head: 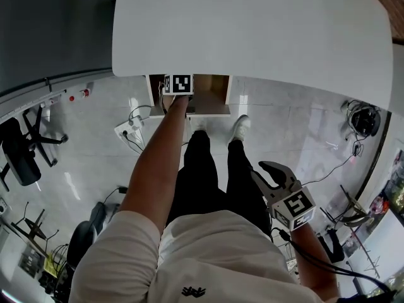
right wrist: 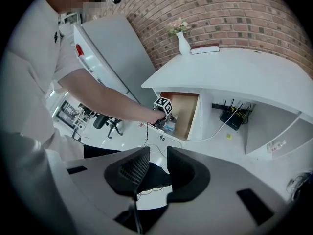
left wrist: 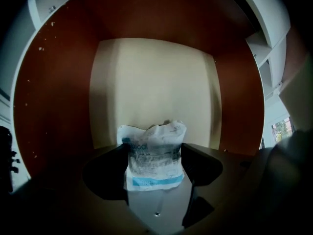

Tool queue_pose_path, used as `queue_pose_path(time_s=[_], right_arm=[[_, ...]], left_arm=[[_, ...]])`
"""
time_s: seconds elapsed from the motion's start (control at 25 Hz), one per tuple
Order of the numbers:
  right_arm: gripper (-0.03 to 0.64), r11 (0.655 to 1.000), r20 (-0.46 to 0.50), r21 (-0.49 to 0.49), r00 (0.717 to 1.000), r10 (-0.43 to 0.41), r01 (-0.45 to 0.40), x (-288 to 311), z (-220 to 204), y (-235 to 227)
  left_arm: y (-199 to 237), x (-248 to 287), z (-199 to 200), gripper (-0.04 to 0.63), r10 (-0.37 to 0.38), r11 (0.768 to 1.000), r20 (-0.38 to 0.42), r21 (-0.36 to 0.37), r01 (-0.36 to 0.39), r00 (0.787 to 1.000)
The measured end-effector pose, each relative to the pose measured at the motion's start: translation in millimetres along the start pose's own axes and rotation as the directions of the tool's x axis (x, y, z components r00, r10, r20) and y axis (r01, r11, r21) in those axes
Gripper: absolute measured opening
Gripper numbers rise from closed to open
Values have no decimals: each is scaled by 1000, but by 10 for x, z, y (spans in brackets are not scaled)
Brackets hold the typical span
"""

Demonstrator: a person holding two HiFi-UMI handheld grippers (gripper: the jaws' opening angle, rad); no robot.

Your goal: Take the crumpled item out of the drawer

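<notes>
The crumpled white plastic packet with blue printing (left wrist: pixel 154 166) is inside the open wooden drawer (left wrist: pixel 156 77) under the white curved surface (head: pixel 252 24). It shows against the drawer's pale bottom panel, right between the dark jaws of the left tongs (left wrist: pixel 155 151). Those jaws lie against its left and right edges and the film narrows where they meet it, so the left tongs appear to be pinching the packet across its middle. It looks thin, light and soft (a sealed film pouch, by its look, with something flat inside), so it should weigh next to nothing, crinkle under pressure and be a little slick. The waist, where the creased film bunches, seems the best place to take hold, since a grip on a loose corner could slide off. Nothing about it looks fragile. A bold blue word runs across the packet's upper left, its last letters perhaps "cal". Below it are lines of fine dark print and a pale blue band near the bottom edge, all too blurred to read. The right tongs (right wrist: pixel 157 155) hang well away on the right over the pale tiled floor (head: pixel 303 144), jaws parted with nothing between them.
</notes>
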State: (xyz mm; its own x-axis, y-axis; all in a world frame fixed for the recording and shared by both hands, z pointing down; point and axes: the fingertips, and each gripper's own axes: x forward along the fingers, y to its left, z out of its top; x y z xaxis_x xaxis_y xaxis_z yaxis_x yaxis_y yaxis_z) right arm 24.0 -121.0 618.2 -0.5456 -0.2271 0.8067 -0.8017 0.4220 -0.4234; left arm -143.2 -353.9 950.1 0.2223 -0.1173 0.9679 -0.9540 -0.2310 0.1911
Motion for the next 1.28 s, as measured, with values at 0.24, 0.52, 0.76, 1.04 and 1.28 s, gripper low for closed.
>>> queue_pose_path(time_s=[0.24, 0.52, 0.76, 1.04, 1.28], right_arm=[[127, 1000, 20, 4, 1000, -21, 21, -43, 13, -49], [124, 1000, 18, 16, 1000, -21, 20, -74, -57, -60], [120, 1000, 95, -4, 995, -12, 12, -69, 108, 9], [106, 999, 132, -34, 991, -12, 16, -430, 132, 62], [90, 997, 160, -75, 987, -14, 26, -577, 238, 54]], left_arm=[[64, 18, -13, 277, 22, 1000, -8, 12, -22, 1000], [19, -119, -2, 166, -5, 1000, 45, 9, 4, 999], [-33, -326, 79, 146, -21, 1000, 110, 22, 19, 994], [-348, -948, 134, 140, -45, 998, 185, 54, 36, 982], [-446, -1369, 152, 137, -69, 997, 236, 56, 57, 969]])
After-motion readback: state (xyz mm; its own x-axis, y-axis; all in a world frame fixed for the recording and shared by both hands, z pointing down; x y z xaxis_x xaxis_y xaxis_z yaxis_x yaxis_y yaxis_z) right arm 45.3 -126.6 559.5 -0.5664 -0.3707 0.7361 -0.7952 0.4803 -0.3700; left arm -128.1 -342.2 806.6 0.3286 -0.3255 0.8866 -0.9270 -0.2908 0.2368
